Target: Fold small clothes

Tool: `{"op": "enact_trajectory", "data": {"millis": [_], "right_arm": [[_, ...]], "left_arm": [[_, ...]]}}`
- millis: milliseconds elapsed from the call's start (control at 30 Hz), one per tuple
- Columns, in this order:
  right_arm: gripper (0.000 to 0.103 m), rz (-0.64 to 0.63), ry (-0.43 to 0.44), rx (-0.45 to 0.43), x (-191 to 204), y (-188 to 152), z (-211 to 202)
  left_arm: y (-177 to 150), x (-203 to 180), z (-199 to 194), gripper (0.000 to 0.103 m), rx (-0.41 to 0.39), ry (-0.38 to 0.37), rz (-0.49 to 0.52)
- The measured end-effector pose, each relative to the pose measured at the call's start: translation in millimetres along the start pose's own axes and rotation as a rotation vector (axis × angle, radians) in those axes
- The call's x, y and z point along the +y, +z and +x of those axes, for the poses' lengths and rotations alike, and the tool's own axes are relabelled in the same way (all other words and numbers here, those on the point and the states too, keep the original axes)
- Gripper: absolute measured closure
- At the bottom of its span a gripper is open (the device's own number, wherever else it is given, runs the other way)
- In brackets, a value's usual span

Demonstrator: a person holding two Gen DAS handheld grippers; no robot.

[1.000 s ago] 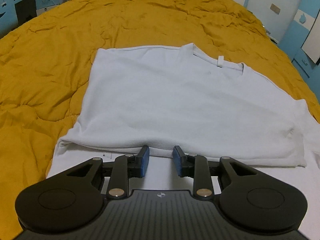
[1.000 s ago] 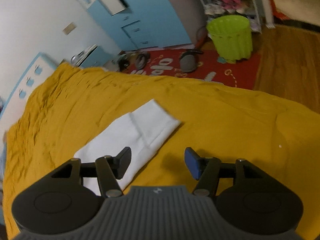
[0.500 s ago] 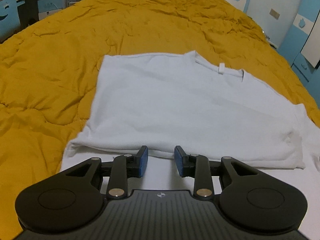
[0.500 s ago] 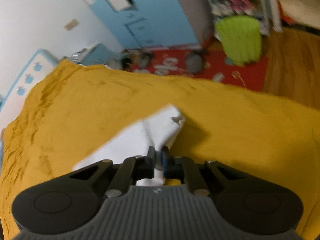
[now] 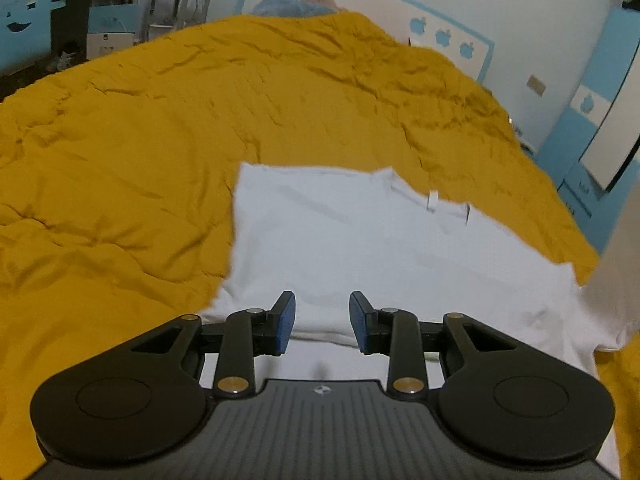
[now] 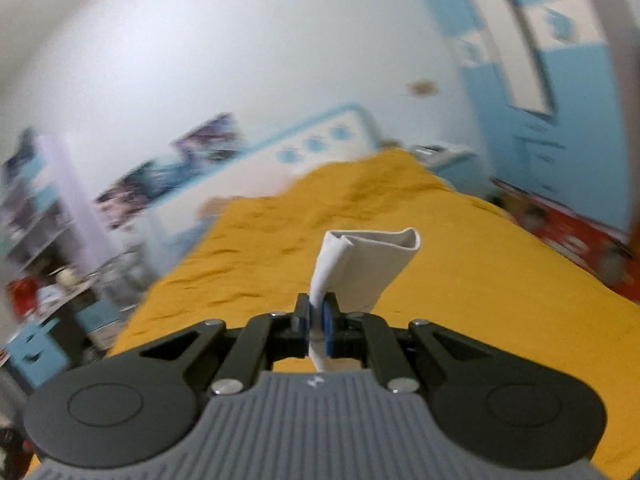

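Observation:
A white T-shirt [image 5: 360, 248] lies on the yellow bedspread [image 5: 140, 152], its bottom part folded up over the body and its neck tag at the far side. My left gripper [image 5: 322, 320] is open and empty, just above the folded near edge. My right gripper [image 6: 315, 320] is shut on the shirt's white sleeve [image 6: 368, 264] and holds it lifted off the bed, the cuff standing up in front of the fingers. The lifted sleeve also shows at the right edge of the left wrist view [image 5: 616, 264].
The bedspread [image 6: 480, 280] stretches wide around the shirt. Blue and white cabinets [image 5: 592, 152] stand at the right of the bed, a desk and chairs [image 5: 100, 20] beyond its far left. A red rug [image 6: 580, 240] lies on the floor to the right.
My right gripper closed on the sleeve and has lifted and swung it up towards the shirt's body. My left gripper has pulled back a little and stays open.

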State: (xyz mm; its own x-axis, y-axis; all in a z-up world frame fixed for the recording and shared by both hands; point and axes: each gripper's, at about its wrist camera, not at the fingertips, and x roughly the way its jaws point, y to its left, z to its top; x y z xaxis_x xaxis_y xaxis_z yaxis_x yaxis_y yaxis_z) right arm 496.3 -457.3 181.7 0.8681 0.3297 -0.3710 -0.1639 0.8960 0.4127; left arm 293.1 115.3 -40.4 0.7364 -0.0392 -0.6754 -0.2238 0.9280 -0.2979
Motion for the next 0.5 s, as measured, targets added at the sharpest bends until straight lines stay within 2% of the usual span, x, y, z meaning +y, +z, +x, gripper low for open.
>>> {"op": "enact_trajectory", "data": {"millis": [133,267,400,500], "right_arm": [[0.102,-0.071,0.084,0.01,95,-6,18],[0.102,-0.087,0.136,0.066,165,-42,47],[0.102,-0.11,0.157,0.143,220,-109,74],[0.102,-0.164,0.15,0.236,253,-177,100]], "left_arm": [[9,19,-12,0.065,-0.029,-0.01,-0.033],[16,35,-18,0.065,-0.044,-0.018,-0.059],[20,52,-17,0.065,-0.041,-0.032,-0.099],[20,64,-14,0.065,-0.036,-0.061,-0.147]]}}
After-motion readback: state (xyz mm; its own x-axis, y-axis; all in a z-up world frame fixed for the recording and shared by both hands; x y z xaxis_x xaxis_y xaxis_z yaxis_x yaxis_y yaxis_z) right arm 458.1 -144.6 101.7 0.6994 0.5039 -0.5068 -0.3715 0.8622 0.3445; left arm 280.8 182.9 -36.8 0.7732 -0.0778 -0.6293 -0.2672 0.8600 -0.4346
